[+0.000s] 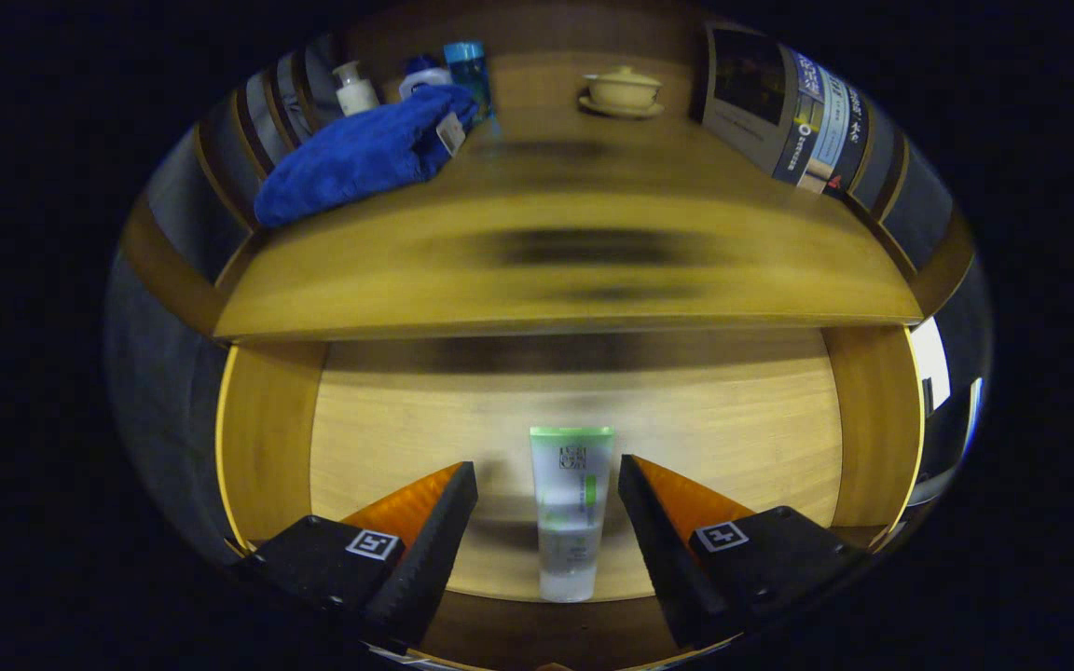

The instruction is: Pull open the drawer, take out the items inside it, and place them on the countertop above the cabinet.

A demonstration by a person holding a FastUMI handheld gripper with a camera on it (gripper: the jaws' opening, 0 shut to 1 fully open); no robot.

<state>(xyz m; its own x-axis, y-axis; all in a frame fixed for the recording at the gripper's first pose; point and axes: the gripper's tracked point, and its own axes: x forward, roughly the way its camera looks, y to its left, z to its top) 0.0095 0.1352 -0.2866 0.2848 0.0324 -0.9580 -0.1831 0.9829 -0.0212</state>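
Hand-held gripper (547,489) spread open, touching nothing, straddling tube (571,511) lying on floor of pulled-open drawer (742,419) dead ahead at 12 o'clock, long axis running 12 to 6 along fingers, green cap toward worktop (593,270); judged ready for closing

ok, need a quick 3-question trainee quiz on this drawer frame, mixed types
1. True or false: the fingers are shut on the translucent green-capped tube.
2. What lies nearest the blue folded cloth on the wooden countertop: A) bottles, B) lidded cup on saucer, C) tube?
3. Fill in: the tube lies inside the open wooden ____.

Key: 1 false, fingers open, tube between them. 2 A. 3 drawer.
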